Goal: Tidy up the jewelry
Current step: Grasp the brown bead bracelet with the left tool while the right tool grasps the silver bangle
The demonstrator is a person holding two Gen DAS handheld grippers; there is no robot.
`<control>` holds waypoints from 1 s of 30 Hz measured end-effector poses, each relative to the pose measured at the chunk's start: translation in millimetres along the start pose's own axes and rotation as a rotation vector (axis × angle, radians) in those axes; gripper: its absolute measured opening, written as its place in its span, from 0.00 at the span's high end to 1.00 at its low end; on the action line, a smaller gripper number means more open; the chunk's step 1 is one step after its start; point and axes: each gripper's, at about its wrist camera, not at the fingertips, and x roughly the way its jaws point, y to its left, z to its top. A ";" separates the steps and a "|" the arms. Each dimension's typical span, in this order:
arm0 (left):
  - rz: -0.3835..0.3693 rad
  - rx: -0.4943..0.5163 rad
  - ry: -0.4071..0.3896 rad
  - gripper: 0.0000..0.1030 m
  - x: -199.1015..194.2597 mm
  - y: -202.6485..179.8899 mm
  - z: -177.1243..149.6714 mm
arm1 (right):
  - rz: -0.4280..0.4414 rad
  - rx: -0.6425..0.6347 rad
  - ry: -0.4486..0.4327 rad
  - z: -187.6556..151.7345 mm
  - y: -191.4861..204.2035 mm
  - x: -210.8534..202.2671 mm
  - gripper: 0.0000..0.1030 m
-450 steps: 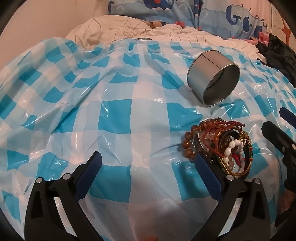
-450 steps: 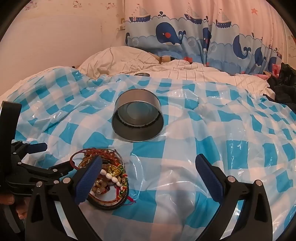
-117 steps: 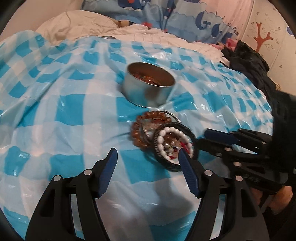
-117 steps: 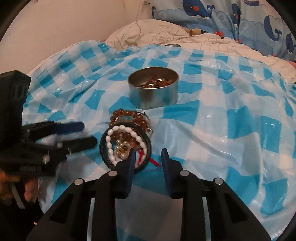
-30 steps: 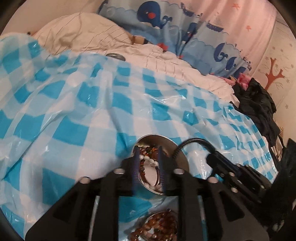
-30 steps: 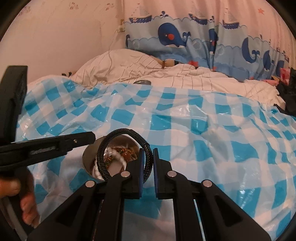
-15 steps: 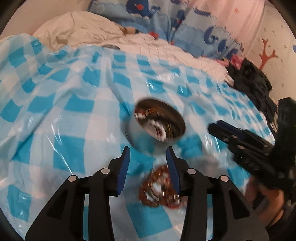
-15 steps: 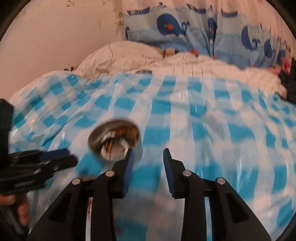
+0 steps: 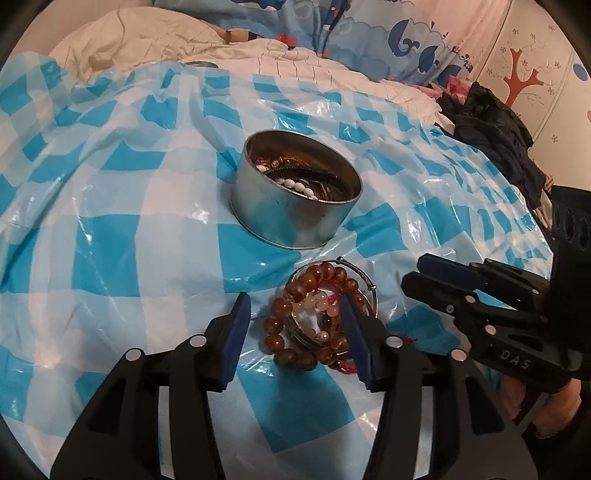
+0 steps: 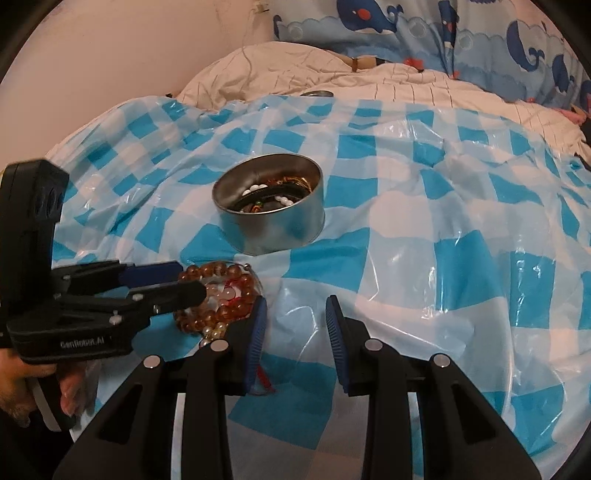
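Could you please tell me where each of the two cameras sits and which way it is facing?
Left wrist: on the left hand-held gripper, jaws opening, angled down at the bracelets; the right one enters right.
Right wrist: on the right hand-held gripper, angled down at the checked sheet; the left one and a hand show left.
Shared: tin, bracelets.

Bed [image 10: 424, 85] w/ whale curtain [image 10: 461, 33], pink wall [image 10: 129, 55]

Tin [image 9: 295, 206] upright on sheet [image 9: 110, 236], centre; bracelets [image 9: 295, 184] inside. Bead pile [image 9: 314, 325] on sheet just in front of tin, apart from it. Pillow [image 10: 280, 70] behind sheet; whale fabric [image 10: 443, 33] behind pillow. Clothes heap [image 9: 498, 125] far right.
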 end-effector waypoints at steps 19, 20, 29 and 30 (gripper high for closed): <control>-0.110 0.042 -0.086 0.90 -58.6 1.0 19.6 | 0.003 -0.043 0.025 1.0 12.6 21.0 0.68; -0.132 0.037 -0.105 0.90 -63.9 2.3 21.4 | 0.002 -0.049 0.024 0.9 14.2 22.5 0.68; -0.114 0.043 -0.117 0.90 -67.9 1.5 25.2 | -0.021 -0.126 0.018 1.4 29.1 35.0 0.91; -0.101 0.054 -0.117 0.90 -67.3 -0.7 25.0 | -0.015 -0.128 0.006 2.4 29.5 31.0 0.92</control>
